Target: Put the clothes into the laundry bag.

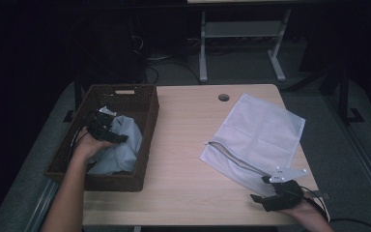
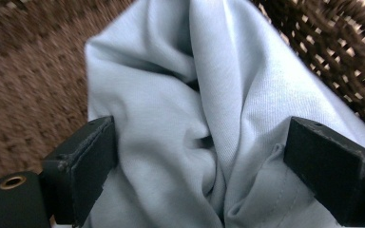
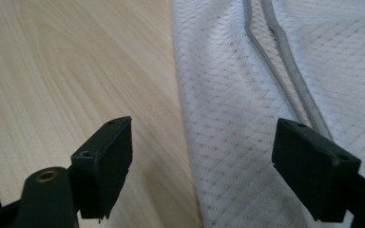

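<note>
Left gripper [image 1: 107,131] sits inside the brown wicker basket [image 1: 145,145] at the left edge of the wooden table [image 1: 183,140], over a crumpled pale blue cloth [image 1: 123,145]. In the left gripper view the jaws stand spread wide, one on each side of a bunched fold of the cloth [image 2: 204,123]; both pads touch or lie just against the fabric, not yet pinching it. The cloth lies in the near half of the basket, its woven wall [image 2: 33,85] behind it. Right gripper [image 1: 265,192] hovers at the near right corner of the table, at the near edge of a white mesh zip bag [image 1: 261,130] lying flat. In the right gripper view its jaws are spread, holding nothing: one above bare wood, the other above the mesh bag [image 3: 237,118] beside its grey zipper [image 3: 280,71].
</note>
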{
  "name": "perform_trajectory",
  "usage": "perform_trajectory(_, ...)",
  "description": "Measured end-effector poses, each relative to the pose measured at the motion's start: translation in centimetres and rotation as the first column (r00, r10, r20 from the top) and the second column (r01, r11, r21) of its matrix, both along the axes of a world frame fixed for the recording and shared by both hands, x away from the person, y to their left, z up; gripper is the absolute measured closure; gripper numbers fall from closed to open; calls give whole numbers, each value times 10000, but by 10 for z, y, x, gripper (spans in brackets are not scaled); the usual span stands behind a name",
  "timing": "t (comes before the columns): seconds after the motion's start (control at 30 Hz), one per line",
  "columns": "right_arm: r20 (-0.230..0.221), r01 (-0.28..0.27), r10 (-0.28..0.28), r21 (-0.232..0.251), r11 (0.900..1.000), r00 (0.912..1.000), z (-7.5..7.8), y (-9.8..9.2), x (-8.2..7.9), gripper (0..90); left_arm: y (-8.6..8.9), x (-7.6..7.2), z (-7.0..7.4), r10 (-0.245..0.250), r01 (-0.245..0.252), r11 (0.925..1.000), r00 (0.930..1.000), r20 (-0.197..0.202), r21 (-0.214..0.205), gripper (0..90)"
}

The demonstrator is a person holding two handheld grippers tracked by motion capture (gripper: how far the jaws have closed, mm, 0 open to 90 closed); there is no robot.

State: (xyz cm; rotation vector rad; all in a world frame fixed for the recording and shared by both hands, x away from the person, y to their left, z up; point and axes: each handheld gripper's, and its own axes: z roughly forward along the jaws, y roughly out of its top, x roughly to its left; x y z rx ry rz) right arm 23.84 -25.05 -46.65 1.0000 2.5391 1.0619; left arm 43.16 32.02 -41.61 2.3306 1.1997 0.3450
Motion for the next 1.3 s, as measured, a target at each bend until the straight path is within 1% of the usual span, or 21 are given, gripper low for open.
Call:
perform_trajectory(0.1,3,-20,20,-11,10000,10000,0,0,0,203,2,1,-7,23,-29,9997,9997,-262,-229,99)
perform_trajectory(0.2,-5,-55,55,-27,10000,10000,0,1,0,203,0,1,-14,-101,84,9995,9984,-548,-313,102)
perform_trajectory(0.23,2,-75,75,-39,10000,10000,0,1,0,203,0,1,-14,-101,84,9995,9984,-548,-313,104)
perform_trajectory(0.27,1,-92,92,-47,9999,10000,0,1,-1,203,-2,1,-17,-329,307,9990,9969,-717,-322,109)
perform_trajectory(0.37,8,-142,142,-55,9999,9999,0,2,-1,203,-4,1,-19,-599,564,9976,9938,-939,-395,155)
perform_trajectory(0.47,-4,-149,149,-66,9999,9999,-1,2,0,203,-5,0,-18,-839,788,9955,9909,-1051,-520,273)
perform_trajectory(0.5,-4,-149,149,-66,9999,9999,-1,2,0,203,-5,0,-18,-925,865,9946,9893,-1126,-568,273)
perform_trajectory(0.57,-35,-134,134,-75,9999,9999,-1,3,0,204,-5,-1,-17,-1080,1010,9928,9872,-1171,-640,357)
perform_trajectory(0.6,-56,-135,135,-87,9999,9999,-1,3,-1,204,-6,-2,-15,-1164,1096,9921,9859,-1204,-617,427)
perform_trajectory(0.63,-56,-135,135,-87,9999,9999,-1,3,-1,204,-6,-2,-15,-1164,1096,9921,9859,-1204,-617,464)
perform_trajectory(0.67,-49,-148,148,-100,9998,9999,-1,3,-1,204,-7,-2,-15,-1225,1158,9914,9849,-1226,-609,464)
perform_trajectory(0.7,-65,-144,143,-95,9999,9999,-1,3,-1,204,-8,-2,-13,-1230,1161,9914,9842,-1277,-599,508)
perform_trajectory(0.73,-84,-140,139,-112,9998,9999,-1,3,0,205,-9,-3,-12,-1317,1253,9905,9829,-1291,-561,613)
perform_trajectory(0.77,-84,-140,139,-112,9998,9999,-1,3,0,205,-11,-3,-11,-1343,1289,9905,9820,-1330,-481,613)
perform_trajectory(0.83,-149,-142,139,-163,9998,9998,-2,3,0,205,-13,-3,-9,-1362,1332,9906,9810,-1382,-308,678)
perform_trajectory(0.97,-187,-119,116,-172,9998,9998,-2,2,0,205,-13,-3,-4,-1225,1202,9924,9811,-1495,-244,697)
perform_trajectory(1.03,-184,-99,96,-158,9998,9998,-2,2,1,205,-13,-3,-3,-1182,1144,9929,9816,-1502,-332,700)
perform_trajectory(1.13,-203,-71,67,-165,9998,9998,-3,1,1,206,-10,-5,3,-1043,966,9936,9836,-1473,-581,702)
perform_trajectory(1.17,-204,-65,62,-149,9999,9998,-3,1,2,205,-8,-6,9,-1012,915,9930,9853,-1379,-754,704)
perform_trajectory(1.2,-204,-65,62,-149,9999,9998,-3,1,2,205,-8,-6,9,-1012,915,9930,9853,-1379,-754,705)
perform_trajectory(1.3,-196,-101,98,-162,9998,9998,-3,2,2,205,-3,-10,22,-832,707,9921,9891,-1216,-1032,705)
